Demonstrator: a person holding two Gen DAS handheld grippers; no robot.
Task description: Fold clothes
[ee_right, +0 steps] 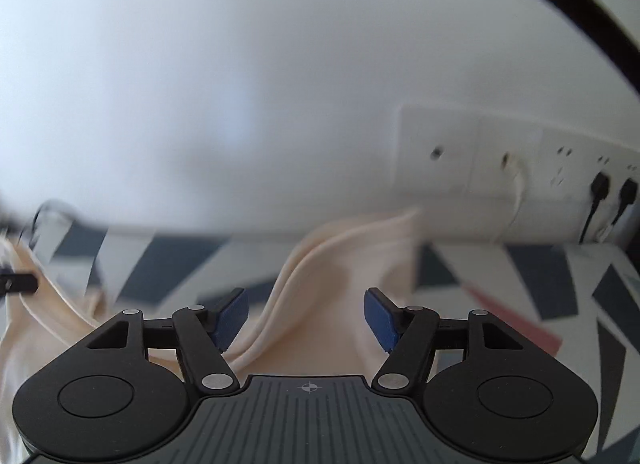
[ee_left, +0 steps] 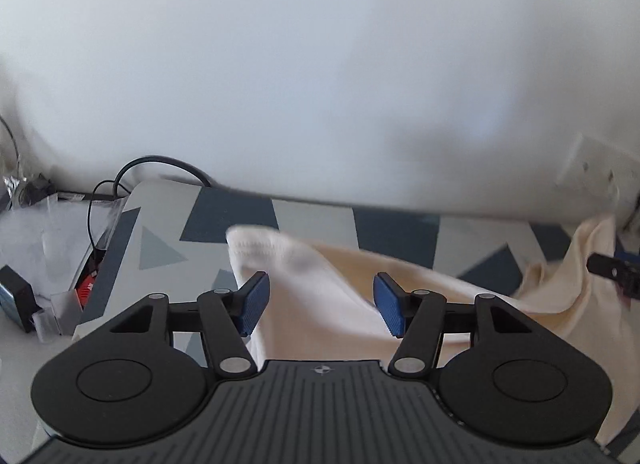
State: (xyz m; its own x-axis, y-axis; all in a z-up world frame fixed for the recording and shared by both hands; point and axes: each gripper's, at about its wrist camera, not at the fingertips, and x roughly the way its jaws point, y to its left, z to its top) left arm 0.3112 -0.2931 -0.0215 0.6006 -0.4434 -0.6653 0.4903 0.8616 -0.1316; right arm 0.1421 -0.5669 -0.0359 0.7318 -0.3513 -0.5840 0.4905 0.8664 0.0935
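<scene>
A cream garment (ee_left: 400, 288) lies rumpled across the patterned table (ee_left: 168, 223). In the left wrist view its hemmed corner (ee_left: 256, 242) rises just beyond the left pad. My left gripper (ee_left: 320, 304) is open, with the cloth between its blue pads and neither pad pressing on it. In the right wrist view a fold of the same garment (ee_right: 360, 256) stands up in front of my right gripper (ee_right: 306, 318), which is also open over the cloth. Each gripper's black tip shows at the edge of the other's view, the right gripper (ee_left: 612, 272) and the left gripper (ee_right: 18, 284).
A white wall stands close behind the table. A row of wall sockets (ee_right: 520, 159) carries black plugs (ee_right: 600, 183) at the right. Cables (ee_left: 120, 179), plastic bags and a small dark box (ee_left: 16, 300) crowd the floor left of the table. A pink patch (ee_right: 516, 320) shows on the tabletop.
</scene>
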